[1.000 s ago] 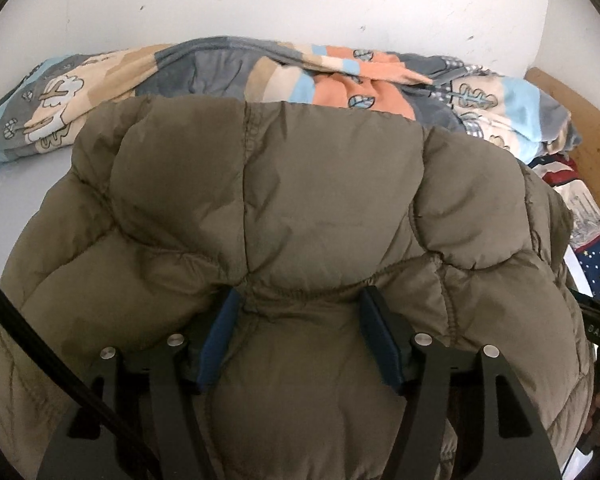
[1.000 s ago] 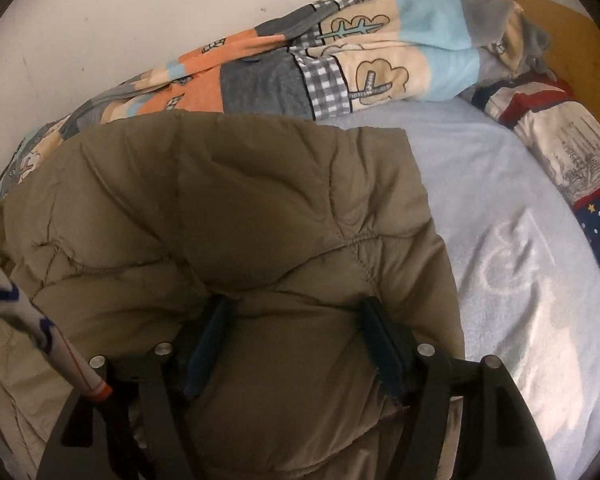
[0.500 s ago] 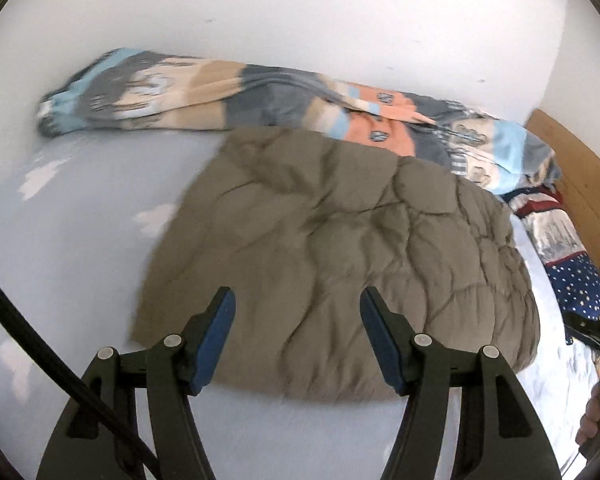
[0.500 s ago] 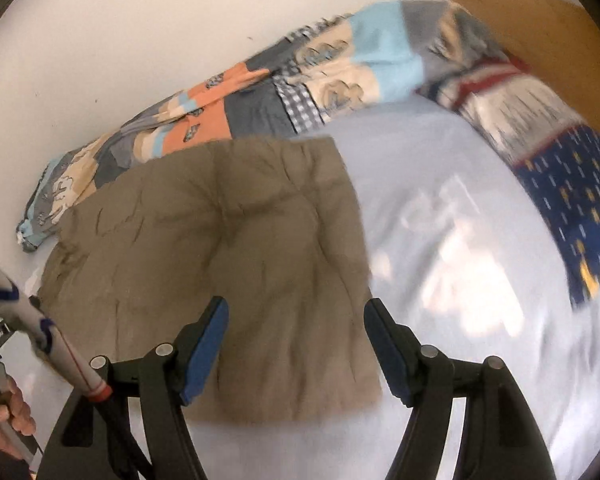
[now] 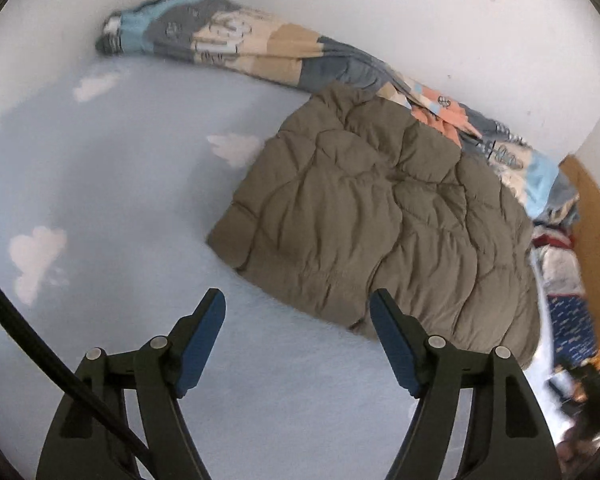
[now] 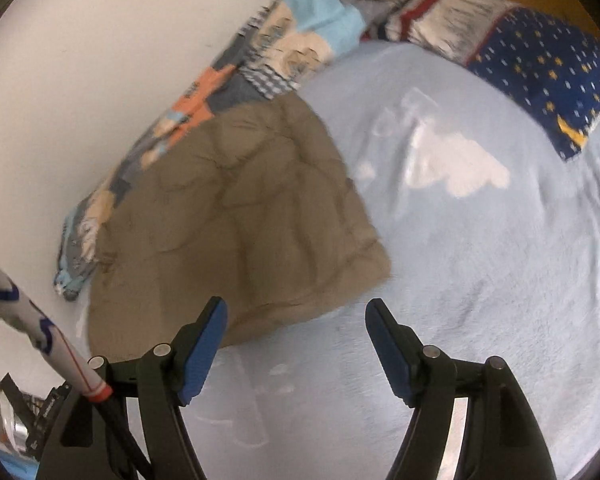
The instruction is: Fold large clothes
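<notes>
An olive-brown quilted puffer jacket (image 5: 384, 216) lies folded into a compact block on the pale blue bed sheet (image 5: 120, 184). It also shows in the right wrist view (image 6: 240, 220), blurred. My left gripper (image 5: 296, 312) is open and empty, held above the sheet just in front of the jacket's near edge. My right gripper (image 6: 296, 316) is open and empty, also above the sheet, near the jacket's front right corner.
A patchwork quilt (image 5: 240, 48) lies bunched along the white wall behind the jacket, and shows in the right wrist view (image 6: 268, 60). A navy starred pillow (image 6: 548, 64) and a wooden headboard (image 5: 596, 216) are at the right. A striped pole (image 6: 36, 324) crosses the lower left.
Both grippers let go of the jacket and pulled back and up. The jacket now lies flat on the bed, and both views have swung away from it.
</notes>
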`<state>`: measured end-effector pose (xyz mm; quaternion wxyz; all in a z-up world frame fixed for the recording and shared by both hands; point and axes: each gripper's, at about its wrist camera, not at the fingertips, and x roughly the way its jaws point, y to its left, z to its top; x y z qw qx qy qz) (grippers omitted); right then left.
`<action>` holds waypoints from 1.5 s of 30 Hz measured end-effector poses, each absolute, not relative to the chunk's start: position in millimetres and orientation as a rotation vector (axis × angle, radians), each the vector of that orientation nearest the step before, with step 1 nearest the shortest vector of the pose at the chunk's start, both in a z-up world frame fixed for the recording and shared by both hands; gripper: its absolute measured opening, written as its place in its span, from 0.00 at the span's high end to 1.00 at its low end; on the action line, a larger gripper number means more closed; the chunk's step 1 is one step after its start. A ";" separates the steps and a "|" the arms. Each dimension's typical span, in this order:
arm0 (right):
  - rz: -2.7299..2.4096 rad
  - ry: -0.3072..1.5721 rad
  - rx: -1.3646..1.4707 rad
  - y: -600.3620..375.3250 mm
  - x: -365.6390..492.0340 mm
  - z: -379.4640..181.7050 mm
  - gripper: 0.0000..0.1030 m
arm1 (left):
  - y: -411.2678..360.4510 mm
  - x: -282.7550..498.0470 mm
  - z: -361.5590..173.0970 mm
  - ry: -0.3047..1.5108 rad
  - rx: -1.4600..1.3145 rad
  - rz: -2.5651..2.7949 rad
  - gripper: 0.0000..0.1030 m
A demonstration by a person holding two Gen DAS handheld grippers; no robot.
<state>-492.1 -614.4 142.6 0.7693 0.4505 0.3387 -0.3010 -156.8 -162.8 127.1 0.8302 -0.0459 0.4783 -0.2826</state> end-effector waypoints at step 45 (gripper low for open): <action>-0.577 0.648 1.431 -657.7 -489.5 62.4 0.19 | -165.2 -101.3 89.2 1.103 -0.396 -0.476 0.25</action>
